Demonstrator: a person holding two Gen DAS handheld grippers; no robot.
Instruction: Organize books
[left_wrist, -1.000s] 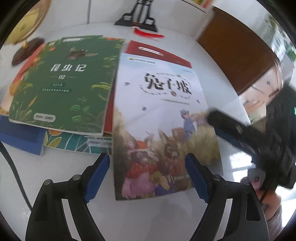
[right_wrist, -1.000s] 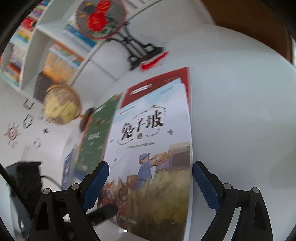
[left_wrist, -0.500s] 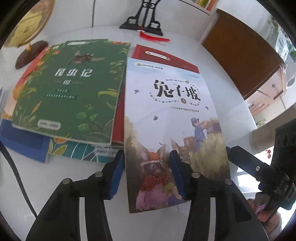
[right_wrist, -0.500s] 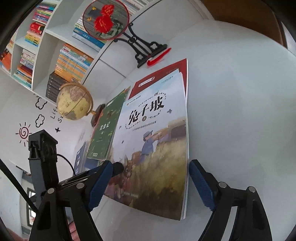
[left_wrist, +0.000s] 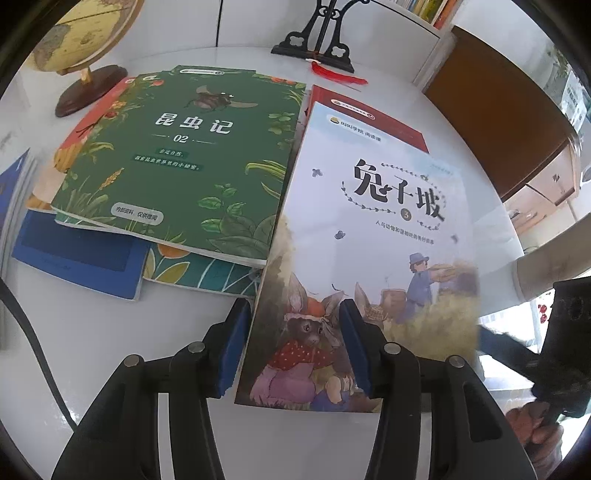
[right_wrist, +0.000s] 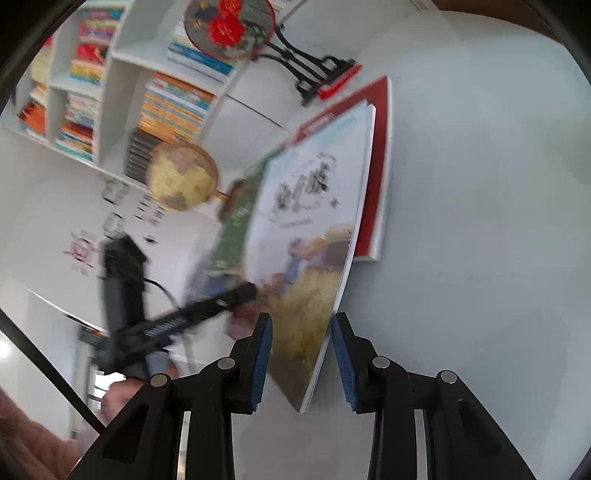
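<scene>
A pale-covered rabbit picture book lies on a red book on the white table. My left gripper has its jaws narrowed around the book's near left corner, one finger on top of the cover. My right gripper has its jaws narrowed around the book's near right edge, which is lifted and tilted off the table. A green insect book tops a loose pile of other books to the left.
A globe stands at the back left and a black ornament stand with a red tassel at the back. A bookshelf full of books lines the wall. A brown cabinet stands right of the table.
Both grippers have narrowed from wide open onto the rabbit book's near corners. The book's right edge has lifted off the table and tilted up.
</scene>
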